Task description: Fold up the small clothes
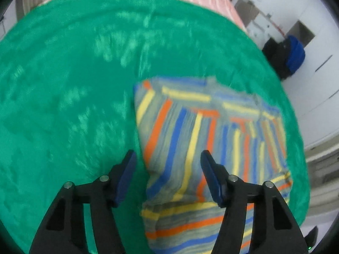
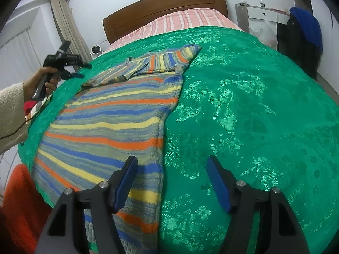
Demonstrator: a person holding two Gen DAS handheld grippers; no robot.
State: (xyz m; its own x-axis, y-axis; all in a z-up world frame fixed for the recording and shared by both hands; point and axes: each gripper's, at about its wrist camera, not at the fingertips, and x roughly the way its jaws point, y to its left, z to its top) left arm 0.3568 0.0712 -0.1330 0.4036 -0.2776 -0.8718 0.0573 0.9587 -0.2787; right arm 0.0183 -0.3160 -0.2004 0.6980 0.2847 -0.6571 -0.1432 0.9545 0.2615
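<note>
A striped knit sweater point(image 2: 118, 114) in grey, blue, orange and yellow lies flat on the green bedspread point(image 2: 243, 110), with a sleeve folded across its upper part. It also shows in the left wrist view point(image 1: 203, 135). My left gripper point(image 1: 168, 158) is open and empty, hovering over the sweater's left edge; it also shows in the right wrist view point(image 2: 79, 71), held in a hand at the bed's left side. My right gripper point(image 2: 171, 165) is open and empty, above the sweater's right edge near the hem.
A pink striped sheet point(image 2: 186, 19) and wooden headboard point(image 2: 165, 6) lie at the far end. A chair with dark and blue clothes point(image 2: 300, 36) stands right of the bed. An orange item point(image 2: 19, 196) sits at the lower left. A white fan point(image 2: 96, 49) stands by the curtain.
</note>
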